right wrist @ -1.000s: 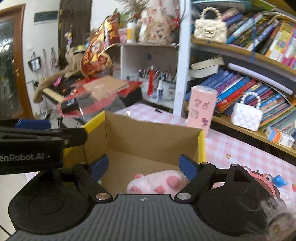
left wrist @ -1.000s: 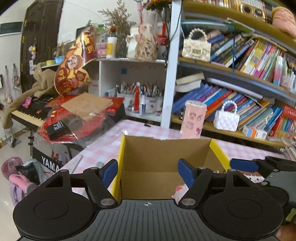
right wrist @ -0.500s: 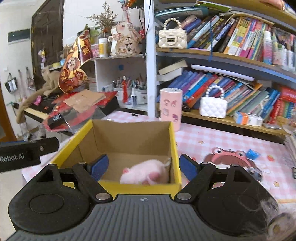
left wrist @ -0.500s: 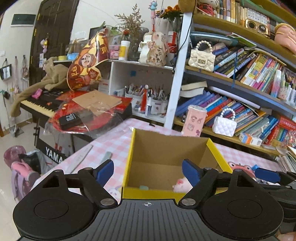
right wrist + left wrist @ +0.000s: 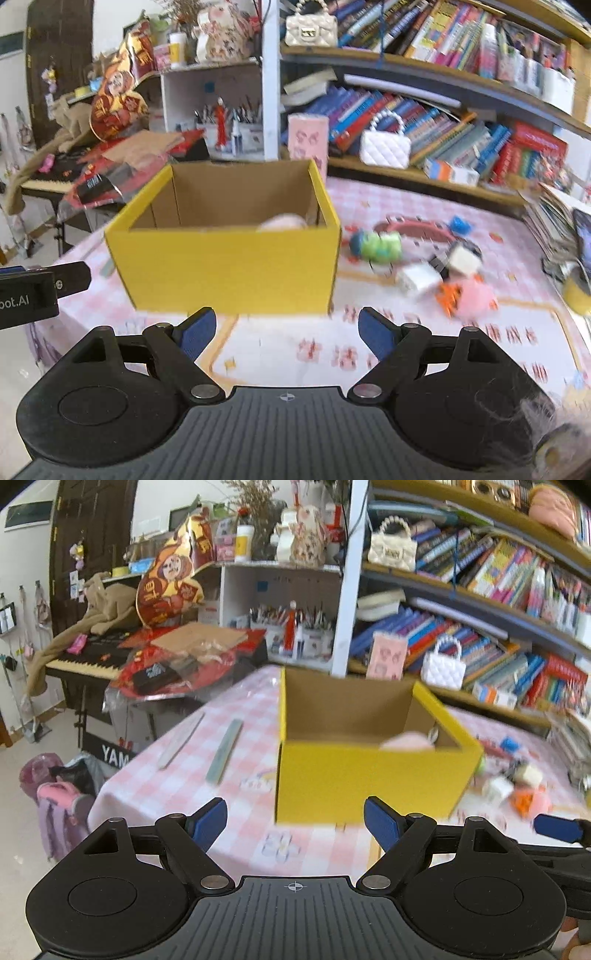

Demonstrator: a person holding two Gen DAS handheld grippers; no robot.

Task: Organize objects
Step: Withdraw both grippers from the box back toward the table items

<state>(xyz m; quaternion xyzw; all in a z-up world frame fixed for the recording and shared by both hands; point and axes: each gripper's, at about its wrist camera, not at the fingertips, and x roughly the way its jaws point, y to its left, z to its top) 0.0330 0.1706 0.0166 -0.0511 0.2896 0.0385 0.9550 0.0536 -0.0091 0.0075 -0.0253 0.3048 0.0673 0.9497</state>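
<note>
Both grippers, left gripper and right gripper, gape empty; swing carelessly right and toys scatter beside yellow box.

yellow box stands straight ahead of right gripper, its near wall blocking the way forward; bare tablecloth between fingertips and box is free. ahead-right a clutter of small toys bars the way, bookshelf closing off behind. left gripper: same box ahead-right, open cloth ahead-left apart from two flat strips. box top open, pink plush inside.
</note>
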